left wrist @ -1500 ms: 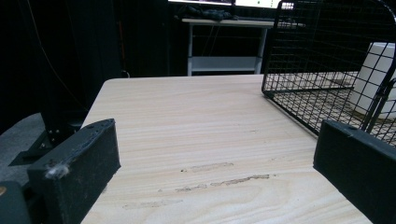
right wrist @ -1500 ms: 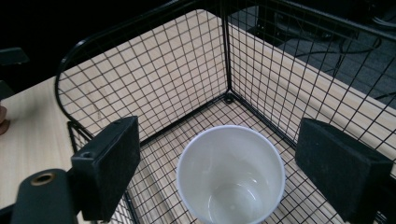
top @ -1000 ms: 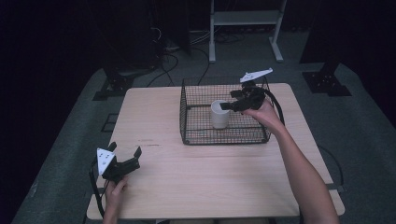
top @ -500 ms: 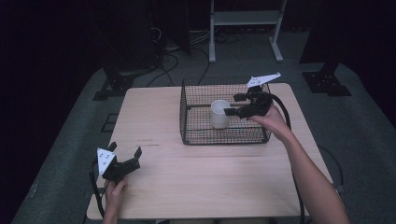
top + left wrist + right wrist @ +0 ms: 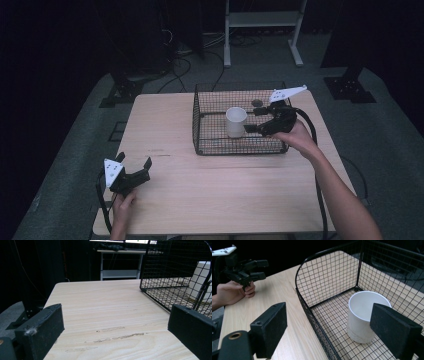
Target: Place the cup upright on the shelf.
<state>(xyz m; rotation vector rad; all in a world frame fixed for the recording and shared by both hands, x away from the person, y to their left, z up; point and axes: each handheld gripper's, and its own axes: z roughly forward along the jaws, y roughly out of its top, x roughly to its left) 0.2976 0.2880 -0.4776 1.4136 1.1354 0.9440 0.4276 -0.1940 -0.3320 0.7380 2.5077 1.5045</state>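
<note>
A white cup [image 5: 236, 121] stands upright inside the black wire basket [image 5: 220, 148] on the wooden table. My right gripper [image 5: 253, 120] hovers over the basket's right half, just right of the cup, and is open with nothing held. In the right gripper view its jaws [image 5: 332, 315] spread wide, with the basket's rim [image 5: 312, 312] and the cup [image 5: 362, 315] between them. My left gripper [image 5: 134, 161] rests open near the table's front left corner, far from the basket. The left gripper view has its open jaws [image 5: 115, 322] facing bare table, the basket [image 5: 172, 272] and the cup [image 5: 201, 277] ahead right.
The table [image 5: 165, 130] has bare wood left of and in front of the basket. A small dark disc [image 5: 257, 103] lies at the basket's back right. A white shelf frame [image 5: 260, 30] and dark stands sit on the floor beyond.
My right gripper has drawn back to the right and slightly nearer, away from the cup, which stays put in the basket. The left gripper has not moved.
</note>
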